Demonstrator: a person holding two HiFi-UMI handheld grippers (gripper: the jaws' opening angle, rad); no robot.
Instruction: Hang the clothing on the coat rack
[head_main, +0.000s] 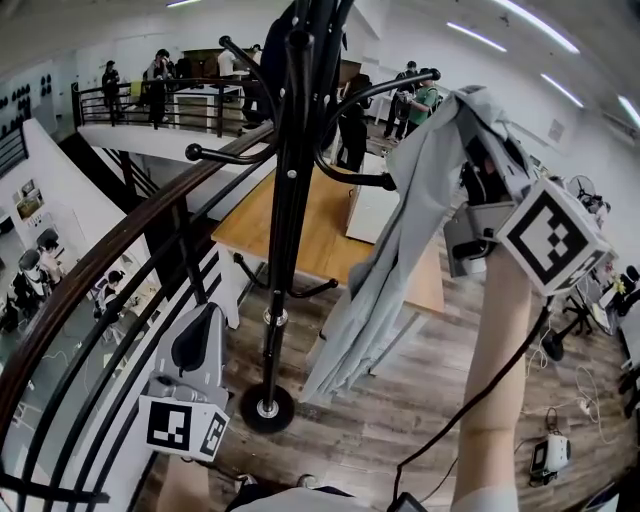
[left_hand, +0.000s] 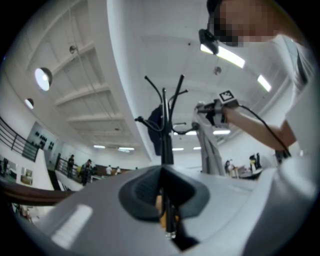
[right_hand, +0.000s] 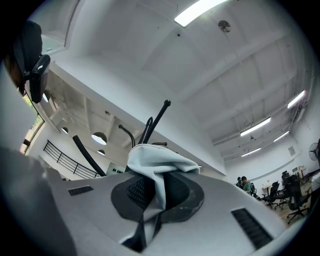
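A black coat rack (head_main: 285, 200) stands in the middle of the head view, its curved hooks spreading at the top and its round base (head_main: 267, 408) on the wooden floor. My right gripper (head_main: 480, 160) is raised at the upper right, shut on the top of a pale grey garment (head_main: 400, 250) that hangs down just right of the hooks. In the right gripper view the grey cloth (right_hand: 157, 167) is clamped between the jaws of the right gripper (right_hand: 152, 175), with the rack's hooks (right_hand: 150, 122) beyond. My left gripper (head_main: 197, 340) sits low at the left, shut and empty (left_hand: 162, 172), pointing up at the rack (left_hand: 164, 130).
A dark curved railing (head_main: 100, 270) runs along the left, with a drop to a lower floor behind it. A wooden table (head_main: 320, 230) stands behind the rack. Cables and a small device (head_main: 550, 455) lie on the floor at the right. People stand far off.
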